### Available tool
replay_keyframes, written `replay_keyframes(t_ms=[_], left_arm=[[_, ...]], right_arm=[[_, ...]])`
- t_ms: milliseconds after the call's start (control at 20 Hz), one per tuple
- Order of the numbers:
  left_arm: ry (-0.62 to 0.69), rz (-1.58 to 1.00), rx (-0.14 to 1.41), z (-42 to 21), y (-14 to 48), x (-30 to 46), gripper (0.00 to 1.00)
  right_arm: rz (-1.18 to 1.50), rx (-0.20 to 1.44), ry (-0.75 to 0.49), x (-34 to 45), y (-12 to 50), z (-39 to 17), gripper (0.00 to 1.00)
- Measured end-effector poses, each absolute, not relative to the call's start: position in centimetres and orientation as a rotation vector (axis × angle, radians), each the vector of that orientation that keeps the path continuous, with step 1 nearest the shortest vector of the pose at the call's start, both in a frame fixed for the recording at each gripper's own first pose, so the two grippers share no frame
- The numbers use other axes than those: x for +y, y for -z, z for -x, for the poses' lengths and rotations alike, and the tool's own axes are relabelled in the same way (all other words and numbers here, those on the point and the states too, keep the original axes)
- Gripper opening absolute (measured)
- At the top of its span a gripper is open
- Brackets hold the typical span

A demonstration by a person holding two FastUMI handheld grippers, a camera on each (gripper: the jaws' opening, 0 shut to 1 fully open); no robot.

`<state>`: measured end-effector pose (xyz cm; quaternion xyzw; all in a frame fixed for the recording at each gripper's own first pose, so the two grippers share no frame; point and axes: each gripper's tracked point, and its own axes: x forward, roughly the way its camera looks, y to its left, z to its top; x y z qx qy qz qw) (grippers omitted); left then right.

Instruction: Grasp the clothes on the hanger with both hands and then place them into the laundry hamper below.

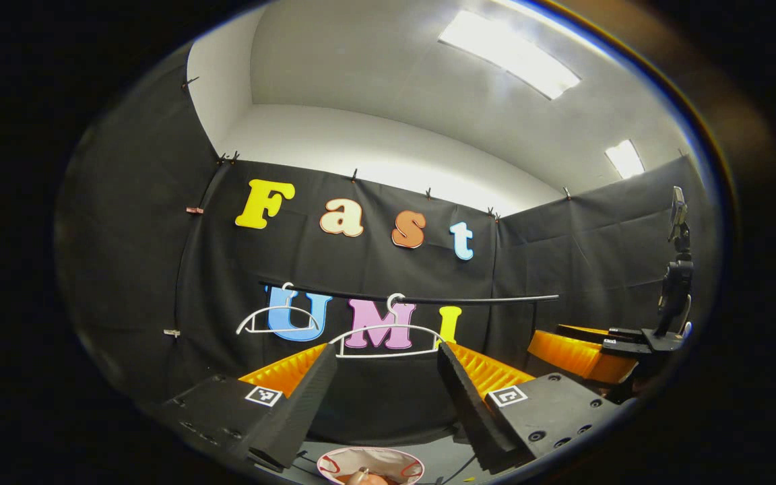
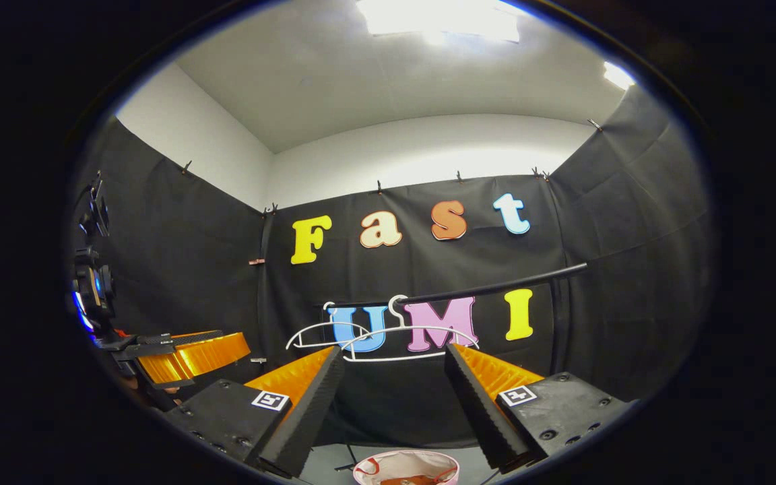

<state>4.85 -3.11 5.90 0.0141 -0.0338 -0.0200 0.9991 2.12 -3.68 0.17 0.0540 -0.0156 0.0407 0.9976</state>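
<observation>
In the left gripper view the left claw (image 1: 386, 397) fills the lower middle of the frame, its two fingers spread wide with nothing between them. Straight beyond the gap, in the middle of the frame, a white hanger (image 1: 388, 337) hangs bare from a black rail (image 1: 428, 298); a second white hanger (image 1: 279, 316) hangs bare to its left on the same rail. At the bottom edge, below and between the fingers, sits the laundry hamper (image 1: 334, 465), pale with a pink rim; something orange-pink lies inside it, too cut off to tell what it is. At the right edge of that frame the right claw (image 1: 587, 347) is seen side on.

In the right gripper view the right claw (image 2: 391, 397) is likewise spread and empty. The two hangers (image 2: 401, 340) overlap just above its finger ends, and the hamper (image 2: 407, 463) lies at the bottom edge between the fingers. The left claw (image 2: 186, 353) shows at the lower left.

Each claw body carries small square black-and-white marker tags (image 1: 508, 395). No brand or readable label can be made out on the hamper or hangers.
</observation>
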Motion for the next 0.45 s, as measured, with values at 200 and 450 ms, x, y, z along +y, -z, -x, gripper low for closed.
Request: replay_keyframes(t_ms=[200,450], left_arm=[[0.034,-0.023,-0.053,-4.45,-5.74,-3.02,0.95],[0.036,-0.018,-0.057,-3.86,-5.88,-3.06,0.95]], right_arm=[[-0.117,-0.036,-0.088,-3.37,-0.17,-1.7,0.97],[-0.114,-0.034,-0.097,-2.93,-0.16,-1.52,0.97]])
